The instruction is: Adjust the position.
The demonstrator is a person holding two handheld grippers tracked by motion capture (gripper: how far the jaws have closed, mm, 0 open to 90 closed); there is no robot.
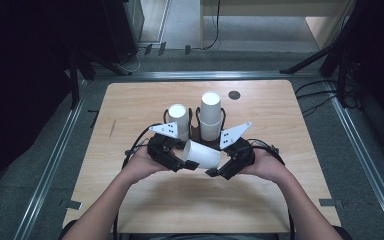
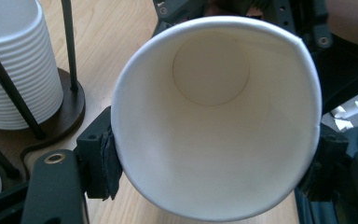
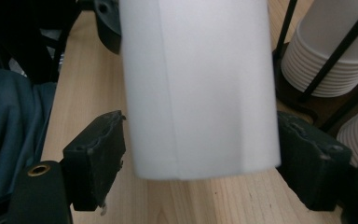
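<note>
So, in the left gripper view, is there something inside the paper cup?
No, the paper cup is empty: its open mouth faces the camera and its bare round bottom shows.

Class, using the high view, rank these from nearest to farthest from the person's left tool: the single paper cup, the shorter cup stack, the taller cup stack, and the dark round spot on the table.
1. Single paper cup: between the left tool jaws.
2. Shorter cup stack: just behind it.
3. Taller cup stack: behind, further right.
4. Dark round spot: far edge of the table.

High view looks forward and down over the table (image 1: 145, 102). Both gripper views sit very close, facing each other, sharing the paper cup (image 2: 214, 116).
</note>
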